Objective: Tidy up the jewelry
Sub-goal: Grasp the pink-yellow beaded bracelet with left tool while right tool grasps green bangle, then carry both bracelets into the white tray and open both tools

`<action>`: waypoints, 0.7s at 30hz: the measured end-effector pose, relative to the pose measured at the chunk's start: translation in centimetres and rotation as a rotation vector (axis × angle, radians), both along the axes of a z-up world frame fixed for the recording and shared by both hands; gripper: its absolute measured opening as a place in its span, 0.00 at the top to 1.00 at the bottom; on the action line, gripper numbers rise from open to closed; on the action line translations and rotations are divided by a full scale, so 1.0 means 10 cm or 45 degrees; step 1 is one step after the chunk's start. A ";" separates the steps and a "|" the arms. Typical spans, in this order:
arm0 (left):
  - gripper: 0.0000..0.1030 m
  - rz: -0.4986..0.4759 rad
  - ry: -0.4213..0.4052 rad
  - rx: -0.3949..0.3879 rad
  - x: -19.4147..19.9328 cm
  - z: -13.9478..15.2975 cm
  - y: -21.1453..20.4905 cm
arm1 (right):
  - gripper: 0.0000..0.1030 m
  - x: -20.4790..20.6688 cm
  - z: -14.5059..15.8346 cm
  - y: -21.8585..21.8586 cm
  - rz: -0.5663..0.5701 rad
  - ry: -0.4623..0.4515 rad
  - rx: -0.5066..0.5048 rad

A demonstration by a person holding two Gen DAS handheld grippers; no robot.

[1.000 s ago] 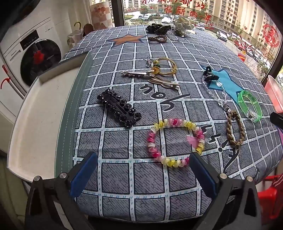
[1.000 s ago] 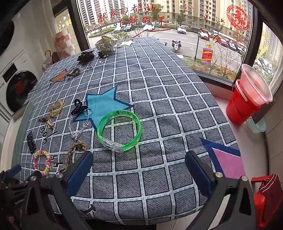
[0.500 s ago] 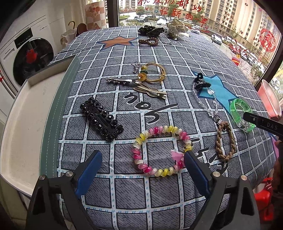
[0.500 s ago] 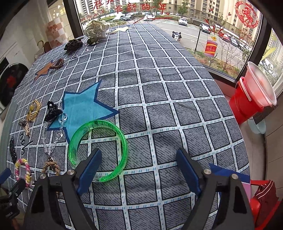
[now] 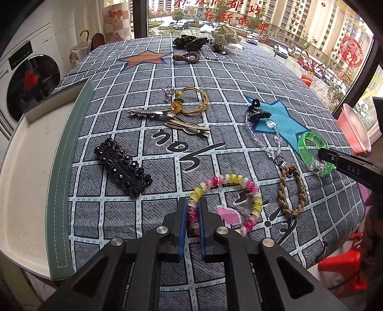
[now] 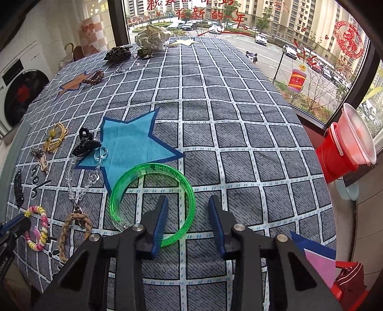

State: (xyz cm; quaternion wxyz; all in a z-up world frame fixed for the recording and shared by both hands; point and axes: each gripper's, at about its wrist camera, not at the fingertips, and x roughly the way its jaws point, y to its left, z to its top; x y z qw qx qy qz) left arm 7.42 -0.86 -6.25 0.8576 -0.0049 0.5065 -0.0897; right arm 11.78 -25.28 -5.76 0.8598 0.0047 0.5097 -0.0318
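The left claw is closing, its pads pinching the near side of the beaded bracelet on the bench. The right claw is closing astride the green bangle, its rim between the pads but not yet pressed. Beyond lie a braided cord, a black hair clip and a gold hoop.

The letters "DAS" stand in white on the black side of the right gripper, far to the right of the left gripper. Big red Chinese writing is painted on the window, far ahead; I can read "新" and "年". The green bangle has small print, too tiny to read.
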 end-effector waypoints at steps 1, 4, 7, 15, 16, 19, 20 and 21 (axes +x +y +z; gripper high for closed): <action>0.84 -0.005 -0.004 -0.011 -0.02 0.01 0.00 | 0.91 0.00 0.00 0.01 -0.005 -0.003 -0.011; 0.84 -0.019 -0.022 -0.050 -0.07 0.07 0.01 | 0.93 -0.03 0.01 0.00 -0.017 -0.010 0.014; 0.84 -0.023 -0.046 -0.071 -0.10 0.15 0.04 | 0.93 -0.08 0.03 -0.04 -0.030 -0.014 0.061; 0.84 -0.004 -0.115 -0.127 -0.16 0.38 0.21 | 0.93 -0.20 0.19 0.03 -0.026 -0.043 0.148; 0.84 0.003 -0.122 -0.131 -0.16 0.40 0.25 | 0.93 -0.21 0.23 0.06 -0.017 -0.043 0.159; 0.84 0.030 -0.144 -0.138 -0.18 0.47 0.38 | 0.93 -0.21 0.33 0.23 0.024 -0.056 0.168; 0.84 0.040 -0.152 -0.140 -0.18 0.49 0.43 | 0.93 -0.21 0.37 0.30 0.042 -0.063 0.166; 0.84 0.052 -0.161 -0.144 -0.19 0.52 0.49 | 0.93 -0.20 0.41 0.37 0.060 -0.068 0.168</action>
